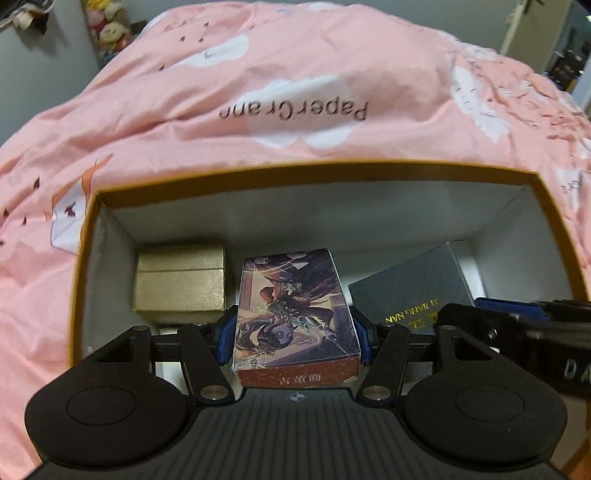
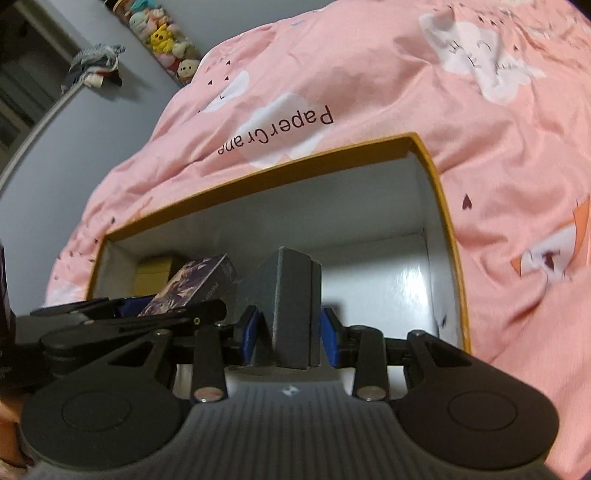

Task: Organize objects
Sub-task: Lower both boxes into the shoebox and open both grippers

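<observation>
Boxes are what I am sorting: two small ones, one in each gripper, both poised over the big open carton on the bed. Nearest to me on the left, my left gripper has its blue pads pressed against the long sides of the illustrated card box, jaws set wide because the box itself is wide. It hangs above the carton floor, tilted nose down. I judge it light and stiff, glossy printed card that could slide if the squeeze slackens, so the flat long sides are the right place to hold, about mid-length, as now. On the right, my right gripper is narrowed onto the grey box, gripped across its thin dimension and standing on edge between the pads. Its surface looks matte and slightly textured, so I expect it to stay put; the seam down its side suggests a lid or hinged cover, and pinching across both halves keeps it closed. In the left view its gold-lettered face shows just beside the card box.

Beyond the grippers, a gold box already sits in the far left corner of the carton, whose white floor is bare to the right. The carton's orange rim rests on a pink duvet printed with clouds; plush toys line the wall behind
</observation>
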Tool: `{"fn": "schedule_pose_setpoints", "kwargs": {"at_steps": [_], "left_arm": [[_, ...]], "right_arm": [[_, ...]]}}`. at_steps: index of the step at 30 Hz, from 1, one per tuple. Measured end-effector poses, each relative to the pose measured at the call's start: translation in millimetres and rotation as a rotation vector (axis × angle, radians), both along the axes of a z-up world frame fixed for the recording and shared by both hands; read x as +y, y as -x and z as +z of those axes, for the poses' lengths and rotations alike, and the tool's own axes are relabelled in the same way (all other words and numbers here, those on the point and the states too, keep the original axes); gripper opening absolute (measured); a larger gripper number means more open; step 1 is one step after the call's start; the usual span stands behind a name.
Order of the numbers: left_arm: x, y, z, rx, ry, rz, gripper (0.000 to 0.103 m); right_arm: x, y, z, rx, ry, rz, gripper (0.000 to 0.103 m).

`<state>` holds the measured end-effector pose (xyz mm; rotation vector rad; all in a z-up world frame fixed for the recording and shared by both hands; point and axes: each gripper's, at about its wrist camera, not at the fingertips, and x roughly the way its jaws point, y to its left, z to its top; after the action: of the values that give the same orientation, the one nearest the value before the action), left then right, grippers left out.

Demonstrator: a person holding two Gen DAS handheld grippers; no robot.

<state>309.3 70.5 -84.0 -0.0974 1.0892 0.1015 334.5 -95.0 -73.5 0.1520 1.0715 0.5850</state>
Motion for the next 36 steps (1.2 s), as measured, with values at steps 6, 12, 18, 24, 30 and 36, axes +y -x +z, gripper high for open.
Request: {"fn": "schedule_pose_setpoints", "kwargs": {"at_steps": [6, 12, 18, 24, 30, 36], "left_arm": [[-3.1, -8.0, -8.9, -0.007, -0.035, 0.024, 0.066], [5.7, -11.1, -8.8, 0.019, 0.014, 0.021, 0.069], [6.9, -0.6, 10.7, 0.003, 0.024, -0.096, 0.07], [-6.6, 23.9, 9.4, 0.054, -0.125, -0.359, 0.07], [-10.6, 25.8, -7.2, 0.081, -0.206, -0.417, 0.07], [-13.1, 18.6, -19.5, 0.112, -0.241, -0.39, 0.071]], "right_arm": [[4.0, -1.0, -5.5, 0.002, 0.027, 0.018, 0.038], [4.6, -0.7, -6.6, 0.013, 0.03, 0.013, 0.038], [5.7, -1.0, -7.8, 0.023, 0.036, 0.011, 0.038], [7.5, -7.6, -12.9, 0.068, -0.006, 0.006, 0.038], [12.6, -19.2, -18.7, 0.109, -0.057, -0.01, 0.038], [16.9, -31.0, -18.9, 0.122, -0.071, -0.015, 0.039]]}}
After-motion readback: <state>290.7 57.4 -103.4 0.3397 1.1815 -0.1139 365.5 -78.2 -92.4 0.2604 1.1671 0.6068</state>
